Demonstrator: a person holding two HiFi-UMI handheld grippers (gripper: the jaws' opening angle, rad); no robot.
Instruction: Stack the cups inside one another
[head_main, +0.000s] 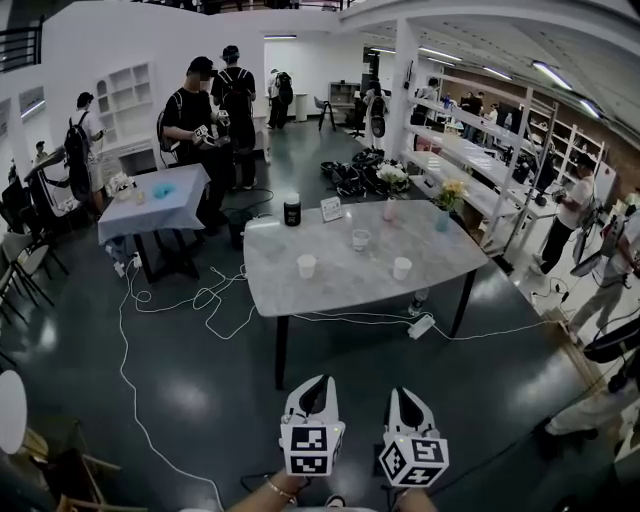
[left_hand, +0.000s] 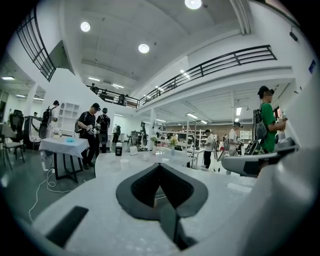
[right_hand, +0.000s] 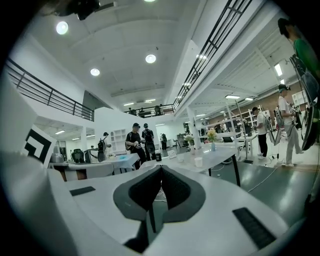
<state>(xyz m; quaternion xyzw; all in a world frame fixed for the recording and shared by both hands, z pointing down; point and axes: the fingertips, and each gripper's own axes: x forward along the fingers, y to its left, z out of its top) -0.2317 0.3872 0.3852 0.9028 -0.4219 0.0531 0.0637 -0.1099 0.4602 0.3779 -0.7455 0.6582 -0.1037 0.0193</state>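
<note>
Two white cups (head_main: 306, 266) (head_main: 401, 268) and a clear cup (head_main: 361, 240) stand apart on the grey marble table (head_main: 340, 290) ahead of me. Both grippers hover over the floor well short of the table's near edge. My left gripper (head_main: 318, 384) is shut with nothing between its jaws, and so is my right gripper (head_main: 401, 394). In the left gripper view the closed jaw tips (left_hand: 160, 165) point at the table, where a white cup (left_hand: 124, 163) shows small. The right gripper view has its shut tips (right_hand: 161, 167) below a white cup (right_hand: 198, 161).
A black canister (head_main: 292, 209), a small sign card (head_main: 332, 209), a pink cup (head_main: 390, 210) and a flower vase (head_main: 444, 216) stand along the table's far side. White cables (head_main: 200, 300) trail over the floor at left. People stand by a blue-clothed table (head_main: 150, 200) behind.
</note>
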